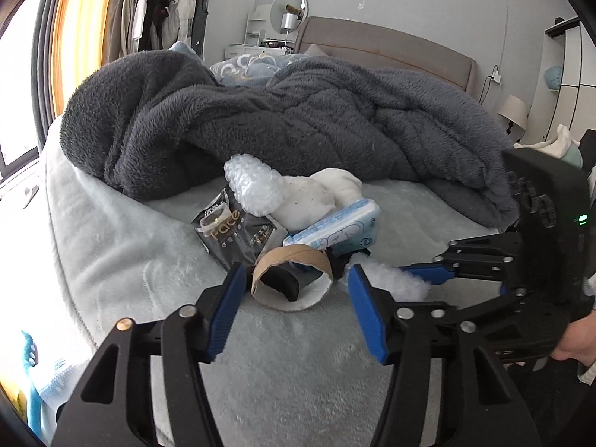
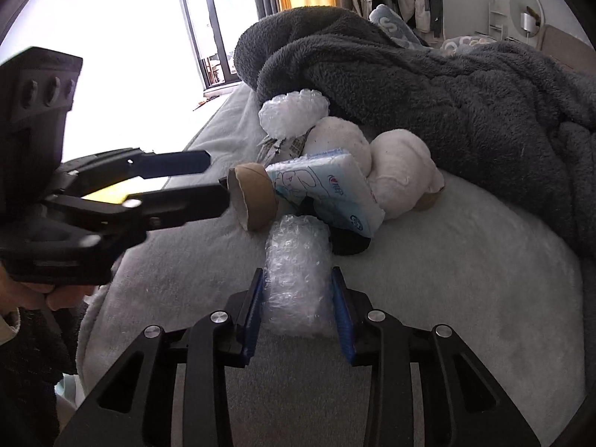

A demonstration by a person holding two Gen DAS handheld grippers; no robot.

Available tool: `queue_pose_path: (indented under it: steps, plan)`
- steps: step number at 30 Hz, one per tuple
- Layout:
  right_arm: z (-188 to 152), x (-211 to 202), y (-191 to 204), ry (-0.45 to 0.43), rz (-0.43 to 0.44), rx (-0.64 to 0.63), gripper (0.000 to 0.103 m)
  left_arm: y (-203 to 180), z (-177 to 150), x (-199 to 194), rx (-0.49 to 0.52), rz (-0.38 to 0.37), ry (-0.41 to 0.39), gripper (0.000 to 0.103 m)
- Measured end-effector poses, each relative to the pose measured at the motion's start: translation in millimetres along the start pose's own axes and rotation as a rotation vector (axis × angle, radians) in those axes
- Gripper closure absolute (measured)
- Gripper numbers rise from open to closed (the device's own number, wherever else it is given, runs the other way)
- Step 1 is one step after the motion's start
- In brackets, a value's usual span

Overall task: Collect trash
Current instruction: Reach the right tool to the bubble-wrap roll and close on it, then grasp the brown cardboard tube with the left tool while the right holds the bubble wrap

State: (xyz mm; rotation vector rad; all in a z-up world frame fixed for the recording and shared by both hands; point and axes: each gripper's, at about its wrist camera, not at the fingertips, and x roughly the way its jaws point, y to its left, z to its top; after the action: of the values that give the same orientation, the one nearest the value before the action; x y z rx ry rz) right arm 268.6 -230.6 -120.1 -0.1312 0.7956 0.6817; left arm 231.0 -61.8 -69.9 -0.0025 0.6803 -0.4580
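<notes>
A: Where is the trash?

B: Heaped on the bed (image 2: pixel 465 260) beside the tissue pack (image 2: pixel 327 190). Right gripper (image 2: pixel 298 313) clenches a bubble wrap roll (image 2: pixel 298 268).

A: And the left gripper (image 1: pixel 294 298)?

B: Jaws apart, straddling the cardboard tube (image 1: pixel 294 272); centre it, then squeeze gently.

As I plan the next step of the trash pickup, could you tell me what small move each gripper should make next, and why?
Probably lift the right gripper first: its pads already press on the bubble wrap roll, which lies free on the bed cover. The left gripper should then likely finish closing, since the cardboard tube sits between its jaws without clear contact.
</notes>
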Motion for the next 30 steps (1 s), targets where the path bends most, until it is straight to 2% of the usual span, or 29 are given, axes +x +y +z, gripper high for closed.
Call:
queue_pose_path:
  steps: [7, 12, 19, 20, 22, 27, 28, 29, 30]
  plan:
    - [-0.4, -12.0, -8.7, -0.025, 0.018, 0.039, 0.068, -6.3, 4.4, 10.3, 0.003, 0.002, 0.006, 0.044]
    - [-1.1, -14.4, -10.8, -0.025, 0.025, 0.038, 0.068, -5.8, 6.0, 18.3, 0.01, 0.037, 0.034, 0.057]
    - [4.9, -18.9, -3.7, -0.042, 0.039, 0.023, 0.068, 1.2, 5.8, 12.7, -0.014, 0.019, 0.045, 0.062]
    - [6.1, -19.5, -2.8, -0.044, 0.04, 0.021, 0.068, 1.4, 6.2, 11.4, -0.017, 0.012, 0.045, 0.07]
    - [8.1, -21.6, 0.1, -0.048, 0.045, 0.016, 0.068, 0.7, 7.6, 6.9, -0.012, 0.01, 0.048, 0.079]
    - [13.7, -18.6, 6.2, -0.038, 0.041, 0.015, 0.068, 7.0, 4.5, 3.4, -0.042, -0.002, 0.092, 0.079]
    - [14.5, -17.1, 7.1, -0.034, 0.04, 0.016, 0.068, 9.0, 2.4, 4.5, -0.05, -0.01, 0.103, 0.066]
    - [14.6, -16.3, 7.9, -0.031, 0.038, 0.016, 0.068, 10.3, 0.8, 4.2, -0.053, -0.003, 0.103, 0.043]
    - [15.4, -15.0, 9.2, -0.027, 0.036, 0.015, 0.068, 10.8, -0.9, 0.9, -0.047, 0.004, 0.08, 0.036]
